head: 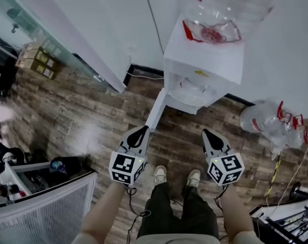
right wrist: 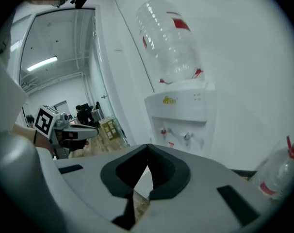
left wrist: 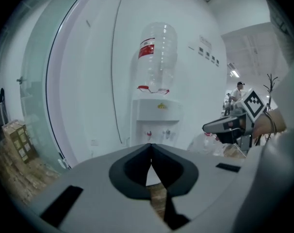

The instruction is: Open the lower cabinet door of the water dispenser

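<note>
White cabinet door [head: 157, 107] hangs open beyond left gripper [head: 142, 131] and right gripper [head: 207, 133] (jaws shut, empty).

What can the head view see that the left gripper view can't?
Only the head view shows the person's shoes and dark trousers. Only the left gripper view shows the dispenser's taps and a faraway person. Both show the water dispenser, the upside-down bottle on top of it, and the right gripper.

The white water dispenser [head: 205, 60] stands upright, its lower cabinet door [head: 156, 111] (seen edge-on) swung open.
</note>
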`<state>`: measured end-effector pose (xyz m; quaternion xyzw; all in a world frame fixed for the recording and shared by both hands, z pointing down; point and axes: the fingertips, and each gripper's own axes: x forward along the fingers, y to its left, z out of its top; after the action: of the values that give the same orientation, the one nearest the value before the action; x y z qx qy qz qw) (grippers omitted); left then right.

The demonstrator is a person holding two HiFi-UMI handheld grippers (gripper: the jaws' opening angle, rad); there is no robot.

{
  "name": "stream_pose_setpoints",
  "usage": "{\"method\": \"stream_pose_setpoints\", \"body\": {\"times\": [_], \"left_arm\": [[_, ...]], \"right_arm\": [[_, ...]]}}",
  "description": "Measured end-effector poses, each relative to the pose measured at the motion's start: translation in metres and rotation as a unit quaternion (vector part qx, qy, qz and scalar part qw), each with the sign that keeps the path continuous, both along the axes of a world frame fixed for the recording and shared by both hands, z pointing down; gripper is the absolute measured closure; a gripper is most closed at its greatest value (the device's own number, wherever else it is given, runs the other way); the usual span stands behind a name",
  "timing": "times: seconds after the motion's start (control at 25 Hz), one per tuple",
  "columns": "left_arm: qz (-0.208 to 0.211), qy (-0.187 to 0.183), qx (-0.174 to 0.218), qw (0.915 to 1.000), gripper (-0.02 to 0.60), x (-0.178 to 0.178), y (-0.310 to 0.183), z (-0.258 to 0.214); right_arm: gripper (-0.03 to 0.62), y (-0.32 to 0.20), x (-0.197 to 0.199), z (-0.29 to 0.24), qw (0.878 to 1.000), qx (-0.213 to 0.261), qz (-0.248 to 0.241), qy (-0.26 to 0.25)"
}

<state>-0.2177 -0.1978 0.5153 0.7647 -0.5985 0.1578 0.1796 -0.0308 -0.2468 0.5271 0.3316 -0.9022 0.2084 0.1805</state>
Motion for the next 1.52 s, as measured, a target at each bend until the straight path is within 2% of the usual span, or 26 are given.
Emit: {"method": "stream_pose_setpoints", "body": {"times": [0.12, 0.32, 0.56, 0.76, 0.96, 1.32, 1.52], "left_arm": [[0.030, -0.011, 0.017, 0.9994, 0.575, 0.018, -0.003, -0.047], [0.072, -0.006, 0.057, 0.9958, 0.575, 0.058, -0.014, -0.127], [0.074, -0.005, 0.112, 0.9909, 0.575, 0.088, -0.017, -0.228], [0.070, 0.001, 0.153, 0.9857, 0.575, 0.105, -0.003, -0.302], [0.059, -0.001, 0.212, 0.9755, 0.575, 0.111, 0.017, -0.375], [0.057, -0.005, 0.285, 0.9570, 0.575, 0.128, 0.054, -0.459], [0.057, -0.015, 0.293, 0.9542, 0.575, 0.138, 0.076, -0.470]], "right_arm": [[0.586, 0.007, 0.016, -0.054, 1.000, 0.020, 0.010, -0.017], [0.586, 0.010, 0.045, -0.138, 0.997, 0.069, 0.021, -0.042], [0.586, 0.015, 0.082, -0.242, 0.988, 0.136, 0.041, -0.060], [0.586, 0.028, 0.106, -0.319, 0.980, 0.183, 0.037, -0.067], [0.586, 0.043, 0.127, -0.386, 0.970, 0.229, 0.030, -0.075], [0.586, 0.093, 0.149, -0.477, 0.951, 0.295, 0.010, -0.094], [0.586, 0.116, 0.159, -0.500, 0.945, 0.310, 0.008, -0.103]]}}
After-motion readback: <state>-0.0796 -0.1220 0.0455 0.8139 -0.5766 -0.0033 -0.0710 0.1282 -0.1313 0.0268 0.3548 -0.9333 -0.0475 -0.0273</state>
